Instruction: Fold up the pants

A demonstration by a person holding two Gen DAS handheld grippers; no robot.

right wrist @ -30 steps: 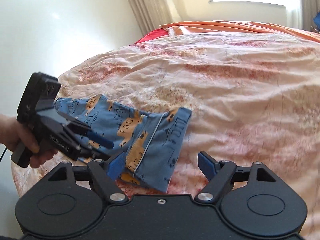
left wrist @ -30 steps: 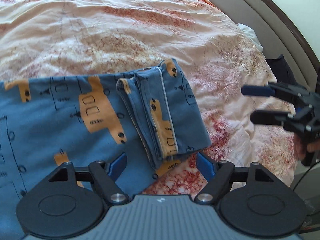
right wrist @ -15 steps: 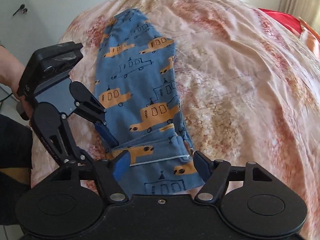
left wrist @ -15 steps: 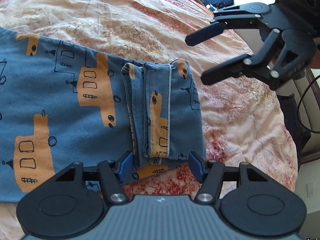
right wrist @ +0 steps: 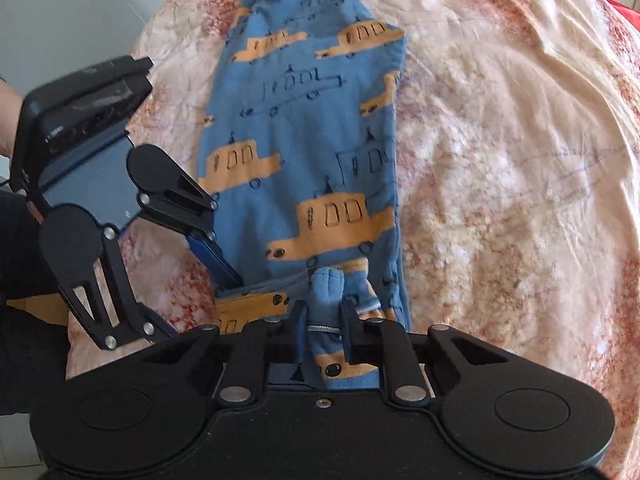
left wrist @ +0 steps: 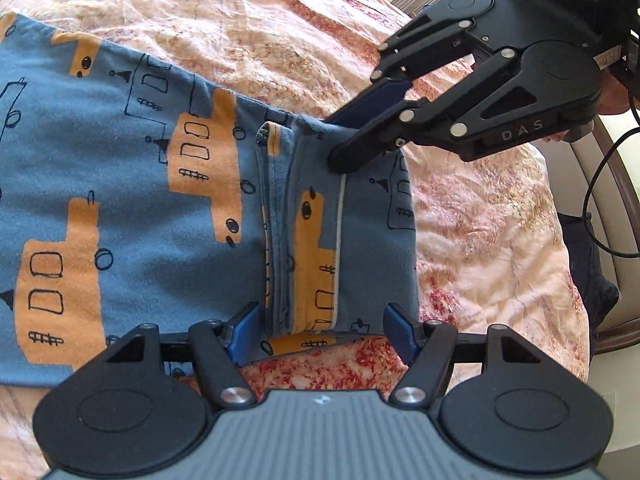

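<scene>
Left wrist view: the pants (left wrist: 120, 200) lie flat on the bed (left wrist: 280, 40), their long axis running sideways across the picture, with the folded-back hem end (left wrist: 332, 240) directly ahead of the left tool (left wrist: 322, 330). That tool's jaws are spread and opening either side of the hem, not pressing it. The right tool (left wrist: 340, 144) pinches the hem's far corner, so both hands sit at the hem end.

Right wrist view: from the hem, the pants (right wrist: 312, 140) stretch straight away toward the bed's far edge. The right tool (right wrist: 324, 328) is closing on a bunched tuck of hem cloth (right wrist: 326, 284). The left tool (right wrist: 192, 280) stands just beside the hem, spread. The coming fold probably carries the hem along that axis.
</scene>
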